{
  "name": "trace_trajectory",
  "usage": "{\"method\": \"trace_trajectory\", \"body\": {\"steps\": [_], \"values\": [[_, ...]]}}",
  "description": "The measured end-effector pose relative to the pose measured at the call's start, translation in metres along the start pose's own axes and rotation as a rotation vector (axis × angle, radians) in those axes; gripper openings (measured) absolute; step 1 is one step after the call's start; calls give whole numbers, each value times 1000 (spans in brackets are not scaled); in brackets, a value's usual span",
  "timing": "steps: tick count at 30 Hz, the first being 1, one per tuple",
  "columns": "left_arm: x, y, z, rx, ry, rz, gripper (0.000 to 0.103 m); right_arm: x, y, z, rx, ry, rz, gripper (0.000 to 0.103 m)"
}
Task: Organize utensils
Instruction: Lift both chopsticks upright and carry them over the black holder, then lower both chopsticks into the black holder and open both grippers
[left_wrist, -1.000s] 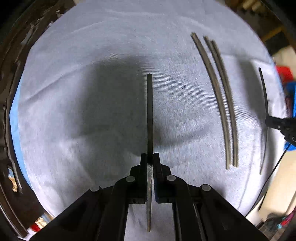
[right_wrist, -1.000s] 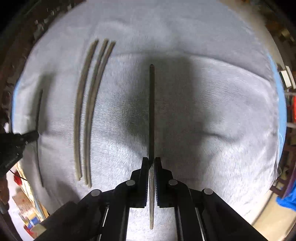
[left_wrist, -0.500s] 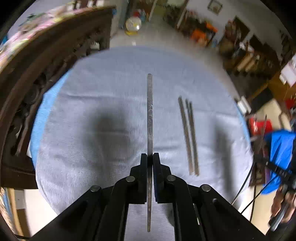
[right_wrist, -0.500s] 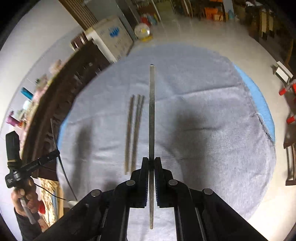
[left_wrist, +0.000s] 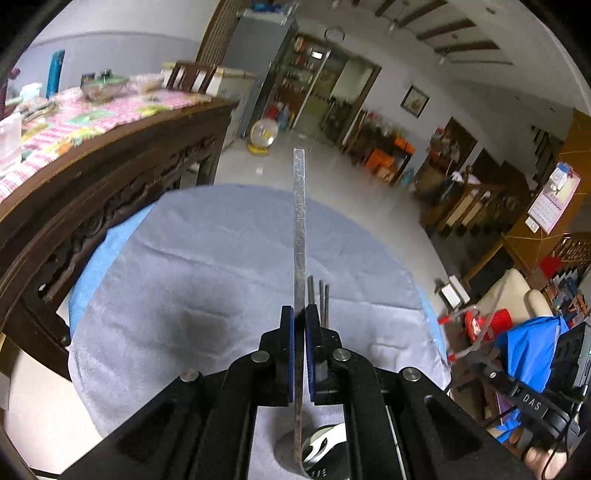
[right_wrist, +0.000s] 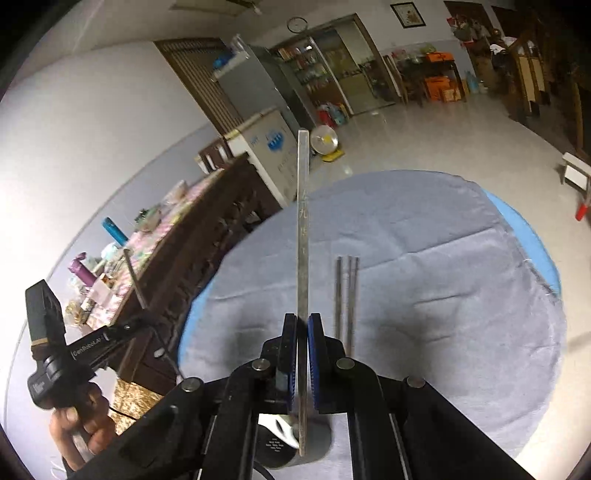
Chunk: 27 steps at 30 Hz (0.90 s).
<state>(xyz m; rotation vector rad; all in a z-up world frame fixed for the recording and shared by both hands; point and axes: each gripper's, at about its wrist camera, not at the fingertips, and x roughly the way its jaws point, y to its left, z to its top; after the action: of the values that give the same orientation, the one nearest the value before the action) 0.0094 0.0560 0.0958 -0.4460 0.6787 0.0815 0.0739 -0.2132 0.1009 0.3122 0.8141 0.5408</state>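
Observation:
My left gripper (left_wrist: 299, 314) is shut on a flat metal chopstick (left_wrist: 300, 221) that runs forward between the pads, lifted above the grey cloth (left_wrist: 207, 266). My right gripper (right_wrist: 303, 319) is shut on a second metal chopstick (right_wrist: 303, 229), also held off the cloth. Three more chopsticks (right_wrist: 346, 299) lie side by side on the cloth, just right of each held stick (left_wrist: 320, 301). A round metal utensil holder (right_wrist: 314, 443) shows below the right fingers and under the left ones (left_wrist: 325, 448). The other hand-held gripper appears at the edge of each view.
The grey cloth covers a round table with a blue cover edge (right_wrist: 532, 240). A dark carved wooden sideboard (left_wrist: 92, 192) stands close on the left, its top crowded with several items. Tiled floor (right_wrist: 424, 140) and furniture lie beyond the table.
Both grippers have risen and tilted up from looking straight down at the cloth, each still holding its chopstick. The room and the utensil holder have come into view.

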Motion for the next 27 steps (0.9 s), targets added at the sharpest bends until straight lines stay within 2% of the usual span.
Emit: {"method": "trace_trajectory", "body": {"steps": [5,9,14,27], "values": [[0,-17,-16,56,-50,3,6,10,20,-17,-23,-21,10,7],[5,-21,-30,68,-87,-38,6,19,27,-30,-47,-32,-3,7],[12,-23,-40,85,-108,-55,6,23,33,-40,-76,-50,-22,7],[26,-28,-68,150,-148,-12,6,34,40,-64,-162,-92,-75,7]]}}
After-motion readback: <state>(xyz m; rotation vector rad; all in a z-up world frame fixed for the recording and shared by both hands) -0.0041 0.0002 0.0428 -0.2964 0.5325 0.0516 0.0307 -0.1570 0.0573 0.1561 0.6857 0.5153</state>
